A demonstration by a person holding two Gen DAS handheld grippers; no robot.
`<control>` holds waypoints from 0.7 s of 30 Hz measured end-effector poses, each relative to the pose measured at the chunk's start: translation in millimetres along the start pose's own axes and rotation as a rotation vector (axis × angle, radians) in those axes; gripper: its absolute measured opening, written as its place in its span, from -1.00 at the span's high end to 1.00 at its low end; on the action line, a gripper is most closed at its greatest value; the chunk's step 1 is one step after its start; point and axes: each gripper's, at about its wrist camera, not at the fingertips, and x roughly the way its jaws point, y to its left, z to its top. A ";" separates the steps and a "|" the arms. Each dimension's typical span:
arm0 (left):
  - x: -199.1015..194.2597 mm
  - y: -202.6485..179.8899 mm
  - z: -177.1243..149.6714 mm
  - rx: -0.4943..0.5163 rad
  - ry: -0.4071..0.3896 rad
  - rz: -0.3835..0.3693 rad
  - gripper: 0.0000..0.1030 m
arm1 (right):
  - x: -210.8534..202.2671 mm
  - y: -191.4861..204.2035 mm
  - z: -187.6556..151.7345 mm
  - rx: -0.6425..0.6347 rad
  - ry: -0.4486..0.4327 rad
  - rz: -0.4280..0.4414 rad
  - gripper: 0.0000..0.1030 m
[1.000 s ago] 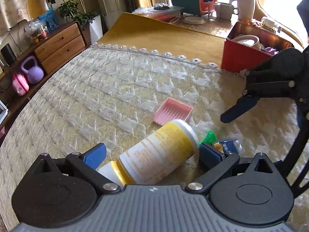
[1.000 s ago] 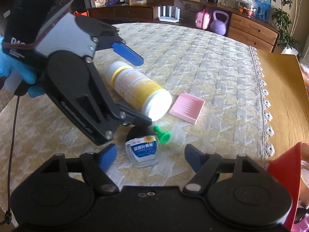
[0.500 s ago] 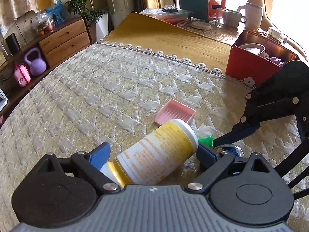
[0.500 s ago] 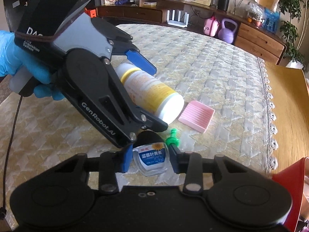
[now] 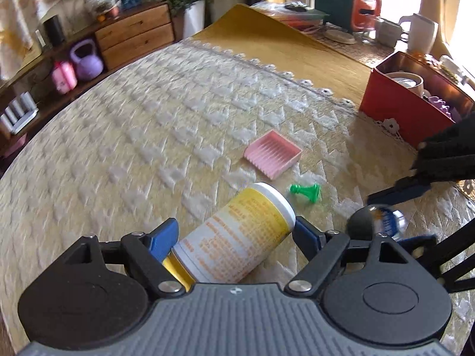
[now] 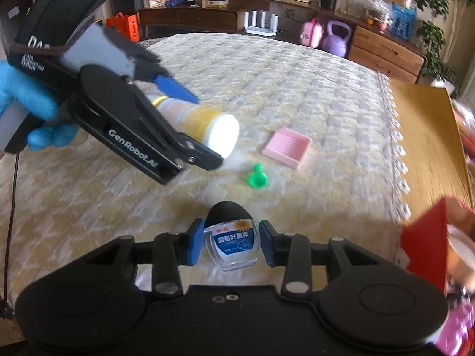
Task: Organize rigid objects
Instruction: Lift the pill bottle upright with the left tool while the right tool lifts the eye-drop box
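The left claw (image 5: 236,235), jaws just closing, clamps a smooth cylindrical yellow bottle (image 5: 237,237); the right claw (image 6: 227,244) grips a small clear glass jar (image 6: 233,244) above the quilted bench (image 5: 133,148).

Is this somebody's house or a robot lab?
Most likely a home living or dining room. A patterned tablecloth covers the table, a wooden sideboard holds a purple kettlebell and a potted plant, and mugs stand by the window.
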 end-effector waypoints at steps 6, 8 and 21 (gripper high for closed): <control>-14.4 -7.6 -4.2 -0.121 0.016 0.046 -0.45 | -33.5 -13.7 -15.1 0.072 -0.021 -0.007 0.25; -19.2 -11.2 -3.3 -0.149 0.020 0.059 -0.24 | -43.8 -17.4 -20.4 0.086 -0.031 -0.014 0.25; -38.2 -31.5 -6.4 -0.099 0.059 0.057 -0.22 | -87.3 -43.8 -53.9 0.167 -0.056 -0.043 0.25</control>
